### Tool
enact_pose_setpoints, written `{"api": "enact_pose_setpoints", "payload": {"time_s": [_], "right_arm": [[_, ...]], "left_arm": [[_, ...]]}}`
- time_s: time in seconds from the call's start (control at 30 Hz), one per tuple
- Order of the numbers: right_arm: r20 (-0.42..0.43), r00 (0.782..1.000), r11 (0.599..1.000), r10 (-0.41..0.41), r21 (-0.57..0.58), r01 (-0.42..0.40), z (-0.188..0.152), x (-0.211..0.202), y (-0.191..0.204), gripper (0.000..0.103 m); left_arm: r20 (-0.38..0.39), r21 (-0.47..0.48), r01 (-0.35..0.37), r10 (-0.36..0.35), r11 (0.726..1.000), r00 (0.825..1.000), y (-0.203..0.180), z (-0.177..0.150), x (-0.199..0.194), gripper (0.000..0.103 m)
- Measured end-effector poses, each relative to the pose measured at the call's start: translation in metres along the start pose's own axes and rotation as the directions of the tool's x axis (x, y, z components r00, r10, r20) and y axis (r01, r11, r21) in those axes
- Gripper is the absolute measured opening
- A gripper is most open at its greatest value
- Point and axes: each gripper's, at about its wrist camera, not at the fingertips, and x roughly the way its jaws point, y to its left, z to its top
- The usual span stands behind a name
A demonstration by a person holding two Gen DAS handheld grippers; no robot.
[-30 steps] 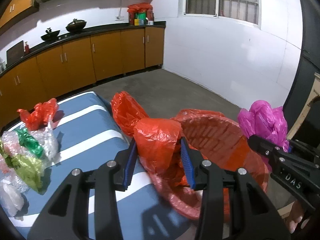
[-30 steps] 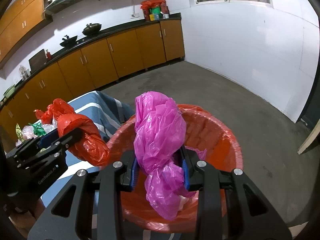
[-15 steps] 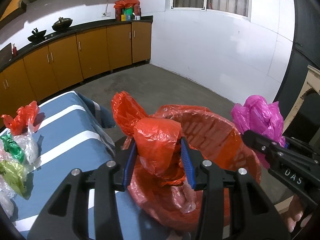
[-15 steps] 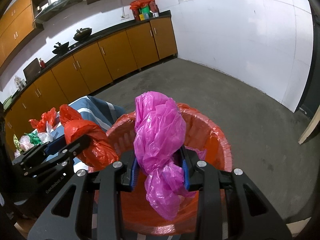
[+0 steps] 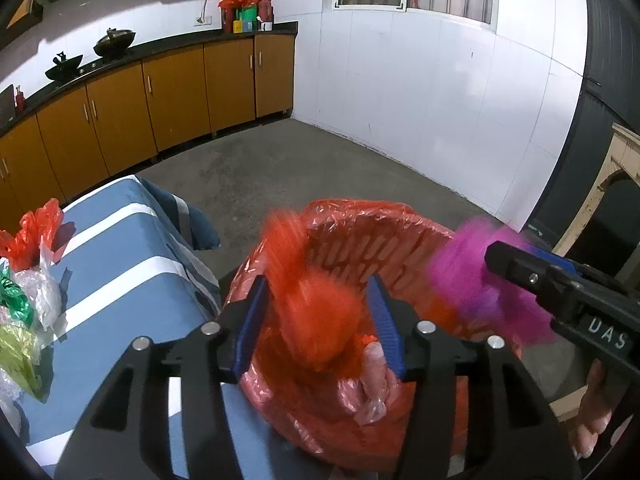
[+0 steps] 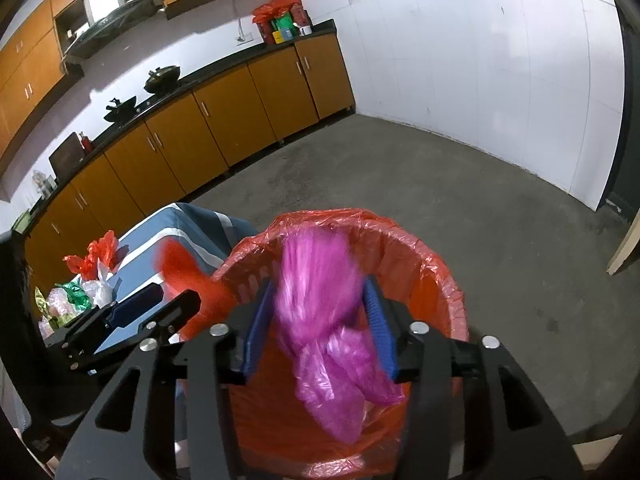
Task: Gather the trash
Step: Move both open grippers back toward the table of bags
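A red-lined trash basket (image 5: 400, 240) (image 6: 440, 256) stands on the floor beside the blue striped table (image 5: 120, 248). My left gripper (image 5: 318, 320) is open over the basket; a blurred red plastic bag (image 5: 316, 320) drops between its spread jaws. My right gripper (image 6: 318, 320) is open too, and a blurred pink plastic bag (image 6: 320, 300) falls between its jaws into the basket. The pink bag also shows in the left wrist view (image 5: 468, 280), and the red bag in the right wrist view (image 6: 188, 276).
More trash lies on the table's left end: a red bag (image 5: 34, 232), clear, green and yellow wrappers (image 5: 24, 312) (image 6: 76, 296). Orange kitchen cabinets (image 5: 160, 100) line the far wall. Grey concrete floor (image 6: 440, 168) surrounds the basket. A white wall (image 5: 440, 92) stands behind it.
Both grippers have opened wider and let go of their bags; the red and pink bags now blur as they drop toward the basket. Both grippers moved further over the basket.
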Motion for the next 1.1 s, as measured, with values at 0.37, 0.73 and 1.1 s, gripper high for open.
{"api": "enact_pose_setpoints", "payload": {"time_s": [0.37, 0.73, 1.1], "right_arm": [[0.013, 1.0, 1.0, -0.028, 0.01, 0.028, 0.0, -0.006, -0.005, 0.05], [0.033, 0.998, 0.997, -0.046, -0.054, 0.047, -0.001, -0.014, 0.011, 0.05], [0.009, 1.0, 0.978, 0.022, -0.208, -0.02, -0.013, 0.0, 0.075, 0.05]], "left_arm": [[-0.005, -0.013, -0.022, 0.022, 1.0, 1.0, 0.008, -0.004, -0.005, 0.061], [0.033, -0.053, -0.085, 0.087, 0.995, 0.996, 0.034, -0.01, -0.035, 0.064], [0.111, -0.135, -0.34, 0.355, 0.931, 0.928, 0.106, -0.047, -0.11, 0.077]]}}
